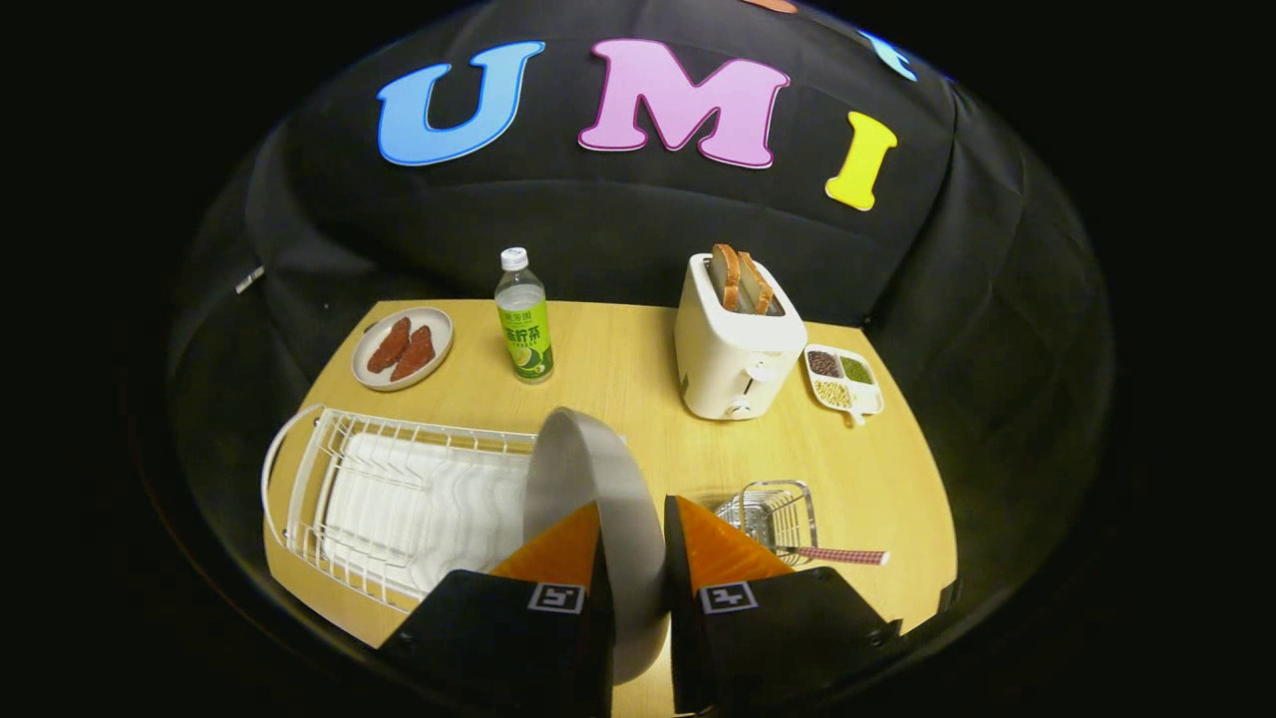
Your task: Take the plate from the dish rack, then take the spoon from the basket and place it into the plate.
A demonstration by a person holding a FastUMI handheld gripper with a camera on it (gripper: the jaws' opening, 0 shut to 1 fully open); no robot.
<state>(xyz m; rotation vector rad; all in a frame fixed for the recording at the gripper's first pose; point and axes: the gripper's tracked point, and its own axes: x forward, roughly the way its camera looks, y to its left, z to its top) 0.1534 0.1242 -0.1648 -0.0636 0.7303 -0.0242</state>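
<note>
- The gripper [634,519] has its two fingers closed narrow on the plate [588,479], one pressing each face, so the plate stands on edge between them.
- The plate is plain pale grey, round, with a smooth matte surface and a thin rim curving up ahead of the fingers.
- It is held just beside the dish rack [389,489], at the rack's right end, above the wooden table [618,369].
- The dish rack is white wire over a ribbed white tray.
- On the other side of the plate from the rack sits a small wire basket [773,514], with the spoon [832,554] resting in it, its red-checked handle sticking out.
</note>
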